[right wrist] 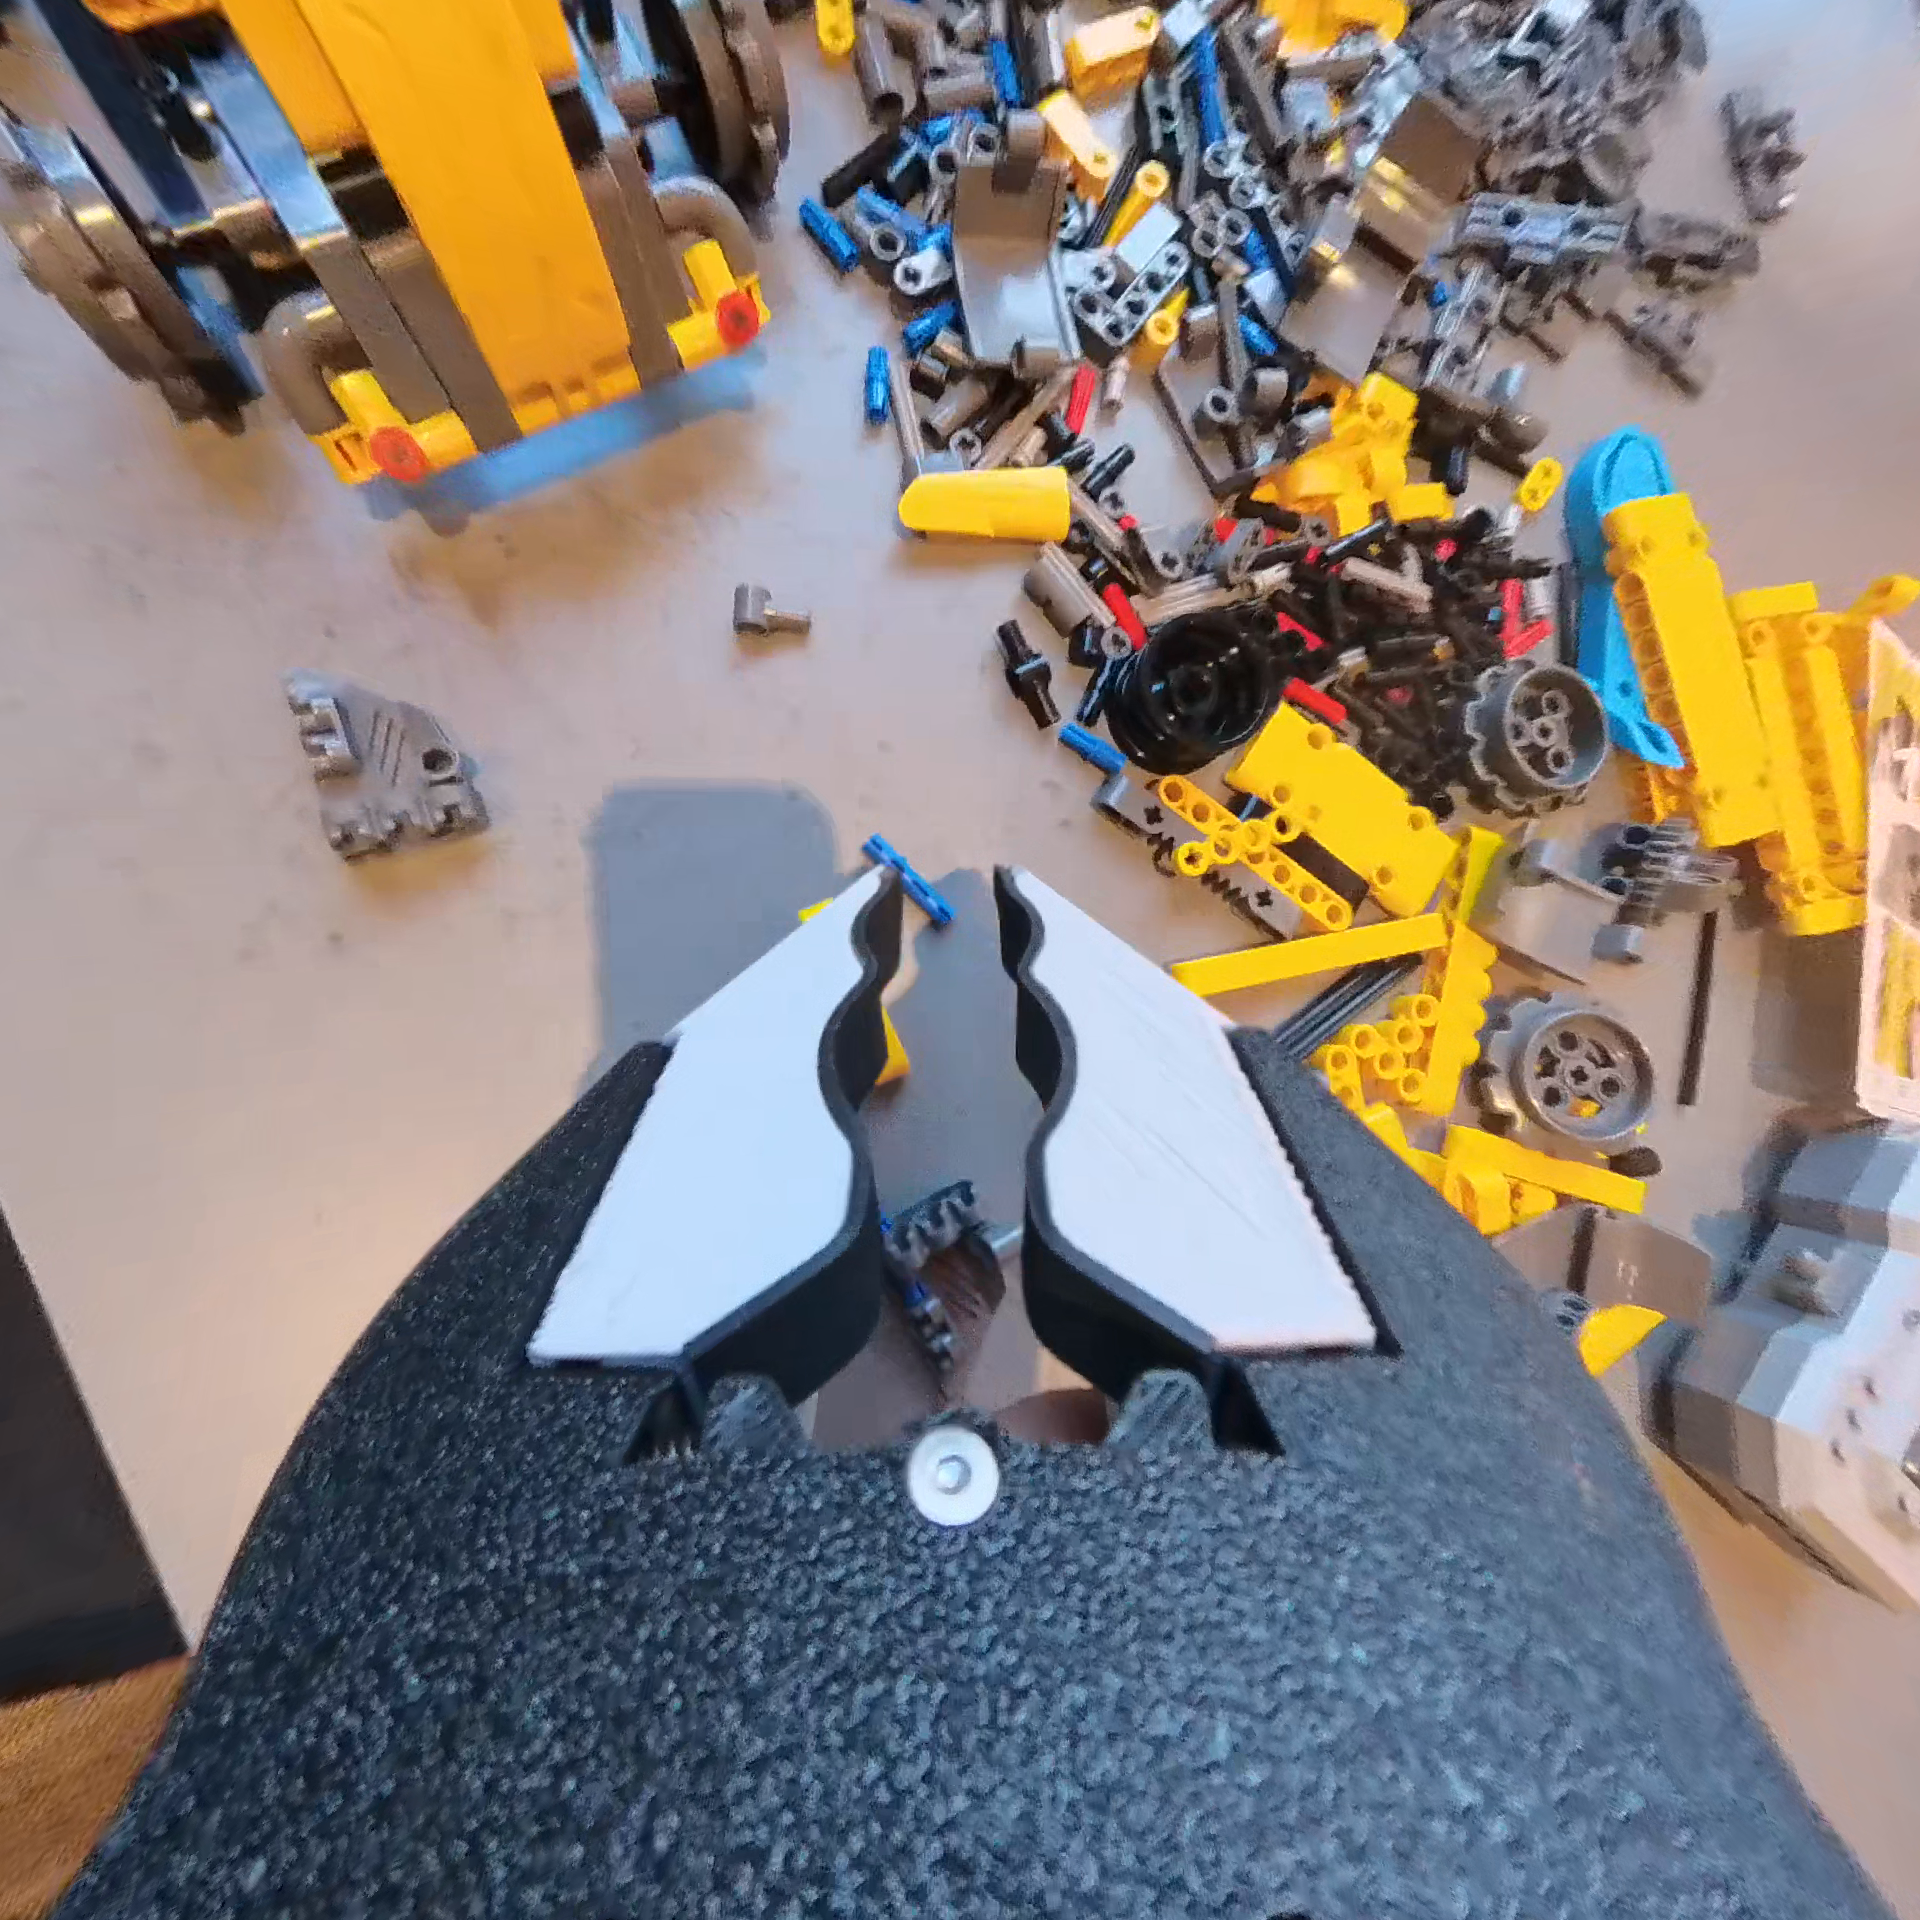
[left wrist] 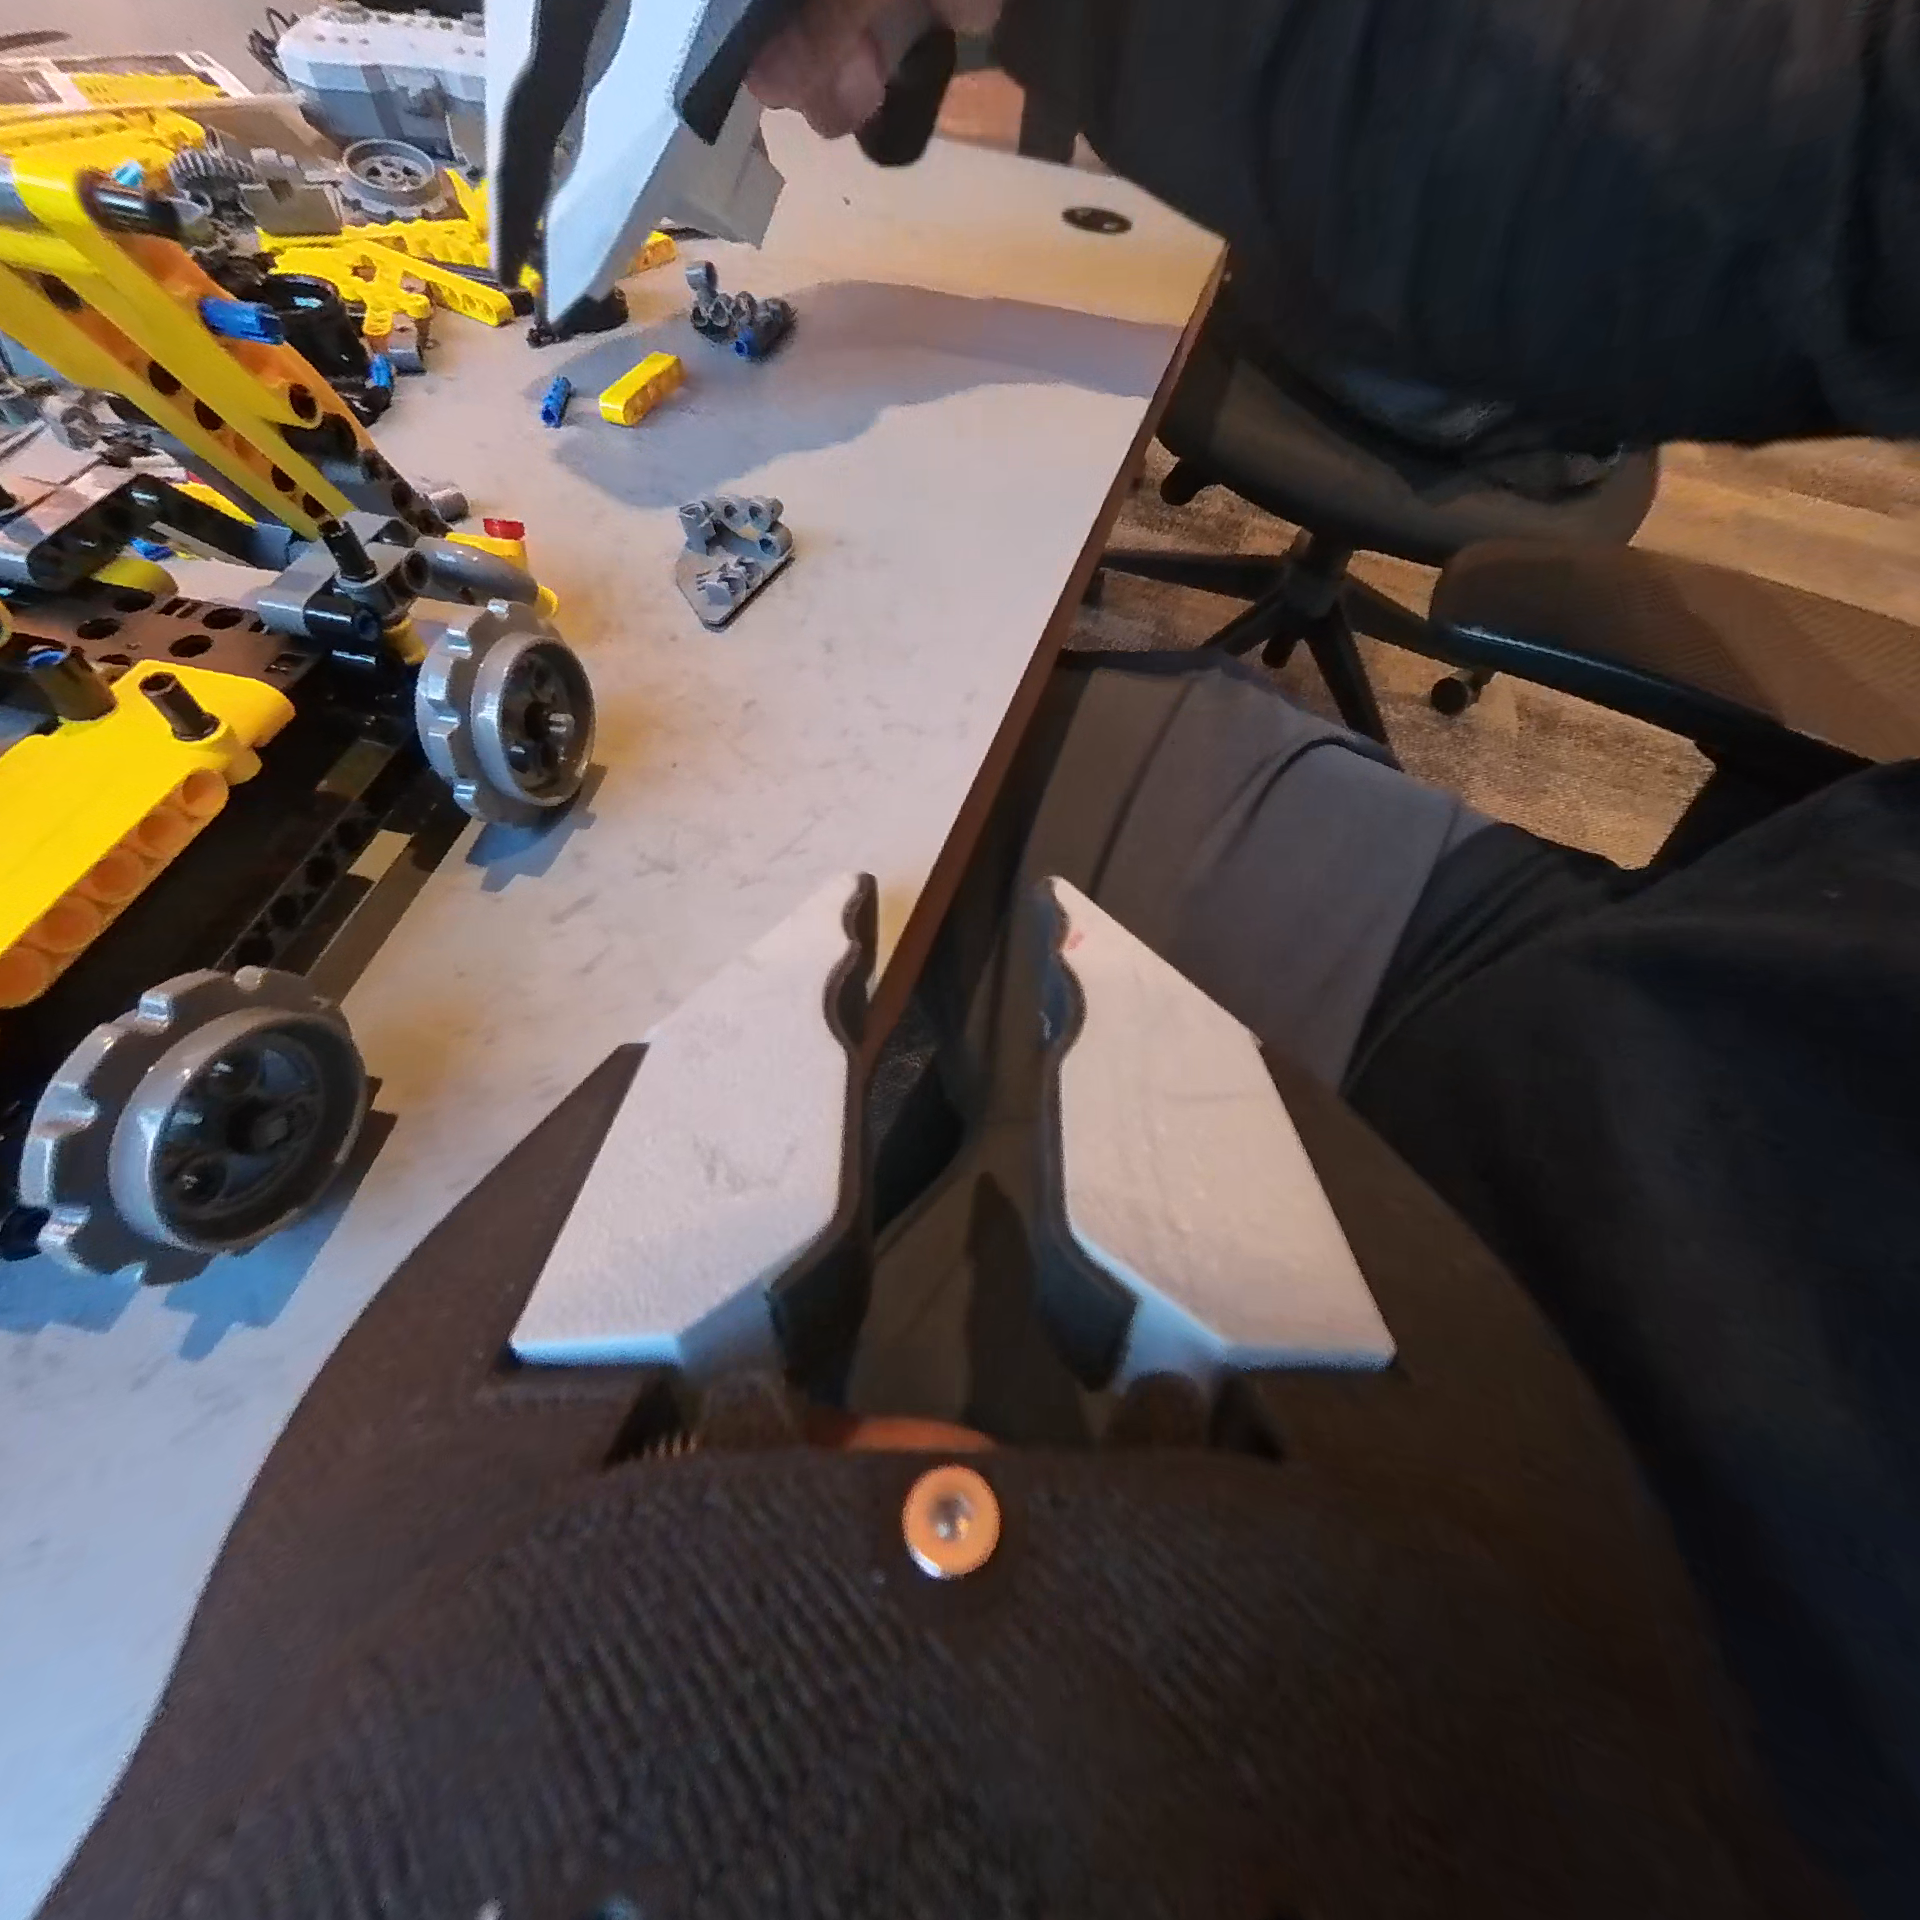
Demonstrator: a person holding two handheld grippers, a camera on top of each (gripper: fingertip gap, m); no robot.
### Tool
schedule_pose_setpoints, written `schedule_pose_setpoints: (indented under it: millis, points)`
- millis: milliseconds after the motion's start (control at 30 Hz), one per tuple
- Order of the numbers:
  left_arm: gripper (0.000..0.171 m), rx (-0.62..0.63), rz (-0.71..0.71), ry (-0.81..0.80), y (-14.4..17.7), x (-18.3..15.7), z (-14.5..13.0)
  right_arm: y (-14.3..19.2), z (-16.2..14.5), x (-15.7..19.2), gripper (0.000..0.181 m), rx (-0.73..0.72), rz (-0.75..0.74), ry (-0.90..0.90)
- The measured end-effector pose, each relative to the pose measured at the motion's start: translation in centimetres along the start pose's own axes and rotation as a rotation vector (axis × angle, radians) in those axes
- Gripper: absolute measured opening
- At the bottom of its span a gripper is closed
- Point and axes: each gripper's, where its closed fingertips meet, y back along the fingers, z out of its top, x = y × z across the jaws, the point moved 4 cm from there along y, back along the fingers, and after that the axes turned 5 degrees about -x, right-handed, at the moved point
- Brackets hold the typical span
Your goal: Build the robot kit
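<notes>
Left gripper (left wrist: 961,904) jaws apart, empty, astride table edge (left wrist: 1049,665); yellow model (left wrist: 156,727) beside.

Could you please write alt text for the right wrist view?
The open right gripper hovers over a small blue pin on a pale table, with a yellow vehicle model ahead and a pile of loose building parts to its right.

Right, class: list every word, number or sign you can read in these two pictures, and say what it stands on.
Nothing can be read.
Booklet at the right edge, right wrist view: print too small and cut off.
Printed paper at the table's far end, left wrist view: too blurred.
</notes>
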Motion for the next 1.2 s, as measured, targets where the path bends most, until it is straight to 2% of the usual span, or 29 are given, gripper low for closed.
schedule_pose_setpoints:
  millis: [267, 433, 567, 733, 900, 1033, 1200]
  points:
    - [0.028, 0.002, 0.002, -0.003, -0.2, 0.1, 0.0, -1.6, -1.1, -0.2, 0.011, 0.139, 0.137, 0.040]
    - [0.028, 0.004, -0.001, -0.003, -0.1, 0.1, 0.0, -1.6, -0.9, 0.0, 0.004, 0.112, 0.152, 0.033]
    - [0.028, -0.005, -0.009, 0.009, 0.2, 0.1, 0.1, -0.3, 1.0, 0.6, 0.004, 0.006, 0.114, 0.020]
    - [0.028, -0.023, -0.014, 0.011, 0.6, 0.0, 0.4, 1.8, 1.7, 3.9, 0.004, -0.064, 0.084, 0.030]
    - [0.028, -0.019, -0.021, 0.015, 0.5, -0.2, 0.4, 2.1, -0.7, 6.8, 0.004, -0.011, 0.064, -0.007]
    - [0.028, -0.009, -0.018, 0.003, 0.2, -0.4, 0.2, 2.6, -3.6, 7.0, 0.004, 0.054, -0.021, -0.097]
    - [0.028, 0.011, -0.017, -0.009, -0.4, -0.8, 0.0, 3.7, -5.2, 7.4, 0.006, 0.028, -0.073, -0.223]
